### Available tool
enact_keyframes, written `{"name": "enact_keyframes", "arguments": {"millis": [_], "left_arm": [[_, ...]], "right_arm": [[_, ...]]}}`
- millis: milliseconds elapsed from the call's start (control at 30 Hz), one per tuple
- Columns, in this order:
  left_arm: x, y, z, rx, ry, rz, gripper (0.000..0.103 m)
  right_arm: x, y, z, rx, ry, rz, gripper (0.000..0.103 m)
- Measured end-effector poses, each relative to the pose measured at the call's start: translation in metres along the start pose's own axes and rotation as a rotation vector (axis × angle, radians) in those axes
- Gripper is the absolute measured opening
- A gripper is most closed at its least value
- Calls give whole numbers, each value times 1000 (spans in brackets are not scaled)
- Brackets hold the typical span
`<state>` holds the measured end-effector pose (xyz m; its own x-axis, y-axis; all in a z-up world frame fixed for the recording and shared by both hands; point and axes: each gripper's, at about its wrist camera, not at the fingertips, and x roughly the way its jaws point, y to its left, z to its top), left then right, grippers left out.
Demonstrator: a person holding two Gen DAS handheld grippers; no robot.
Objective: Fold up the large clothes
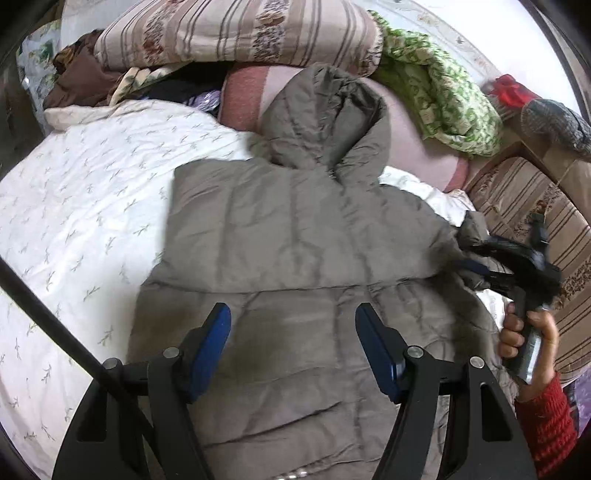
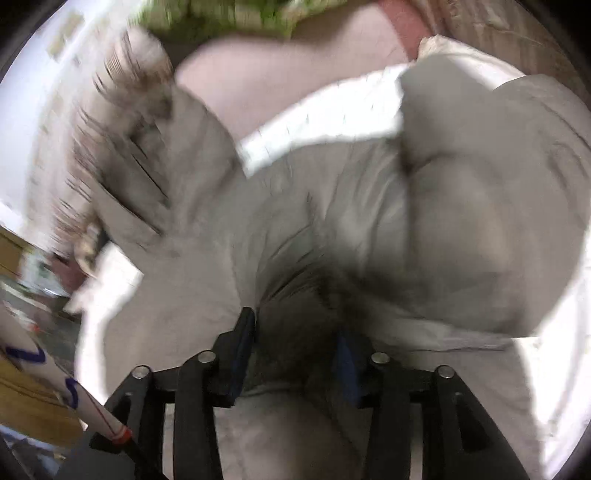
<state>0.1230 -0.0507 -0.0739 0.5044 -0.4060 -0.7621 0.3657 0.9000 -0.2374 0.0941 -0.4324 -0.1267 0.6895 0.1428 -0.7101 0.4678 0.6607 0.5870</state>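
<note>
Grey puffer jacket (image 1: pixel 295 236) lies back-up on bed (image 1: pixel 85 206). Right gripper (image 2: pixel 295 347) clamps sleeve fabric; left gripper (image 1: pixel 291 347) hovers wide open, empty. Best carry sleeve across w/o dragging body.

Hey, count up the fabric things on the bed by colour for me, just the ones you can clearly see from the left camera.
Grey: 1, the hooded puffer jacket
White with sprigs: 1, the bed sheet
Green and white: 1, the patterned cloth
Pink: 1, the blanket
Striped beige: 1, the folded quilt
Brown: 1, the crumpled garment
Total: 6
</note>
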Motion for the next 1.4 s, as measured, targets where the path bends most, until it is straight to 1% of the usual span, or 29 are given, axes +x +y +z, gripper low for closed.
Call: {"name": "enact_keyframes", "arguments": {"millis": [33,67,133,200,267,300,333,433,500,533,633,667,700,733,767,800,833,933,1033,1067,1100,1167,1200,1233,1300,1333,1400], "left_arm": [[2,-6,1,15,-1,5,69],[6,-14,2,36,3,22,69],[16,-25,1,56,13,34,69],[30,-36,0,68,23,34,69],[45,-44,0,83,21,40,69],[55,-47,2,97,23,60,69],[62,-49,5,103,28,71,69],[88,-47,20,85,54,78,69],[103,-41,28,67,76,95,69],[110,-39,29,61,87,103,69],[125,-33,28,43,111,125,69],[127,-34,26,48,105,131,69],[127,-36,24,61,99,140,69],[127,-37,22,75,96,150,69],[127,-39,22,87,95,157,69],[127,-39,21,92,96,158,69],[127,-39,22,89,97,153,69],[121,-31,26,54,107,112,69],[105,-20,30,-4,97,72,69],[97,-17,31,-17,87,59,69],[87,-13,32,-29,71,49,69],[71,-6,34,-44,43,38,69],[61,-1,35,-53,25,33,69],[51,5,36,-63,9,29,69],[38,13,39,-83,-14,22,69],[31,18,40,-91,-24,17,69],[20,29,41,-104,-44,16,69]], "right_arm": [[-26,-15,6,13,-54,6,61],[-44,-28,11,29,-93,-3,68],[-73,-65,24,78,-154,-58,75],[-87,-107,38,141,-163,-122,75],[-91,-154,50,234,-163,-146,75],[-91,-171,53,275,-164,-147,75],[-88,-197,57,348,-168,-136,75],[-75,-241,64,479,-167,-115,75],[-67,-254,68,536,-178,-87,75],[-64,-260,72,558,-206,-59,77],[-58,-260,85,588,-251,-63,76],[-57,-260,87,594,-261,-74,67],[-53,-260,90,598,-256,-92,53],[-50,-260,94,593,-234,-117,24],[-52,-258,96,584,-229,-112,15],[-56,-253,97,577,-237,-120,14],[-64,-243,100,542,-257,-130,12],[-90,-200,108,393,-296,-156,11],[-112,-141,115,239,-333,-121,10],[-119,-115,116,178,-337,-89,10],[-121,-98,115,142,-333,-65,10],[-122,-43,108,24,-306,29,10],[-120,-24,105,-18,-290,59,10],[-113,8,95,-93,-253,112,10],[-96,52,76,-188,-180,183,9],[-82,77,62,-243,-130,222,10],[-61,107,33,-319,-56,259,10]]}}
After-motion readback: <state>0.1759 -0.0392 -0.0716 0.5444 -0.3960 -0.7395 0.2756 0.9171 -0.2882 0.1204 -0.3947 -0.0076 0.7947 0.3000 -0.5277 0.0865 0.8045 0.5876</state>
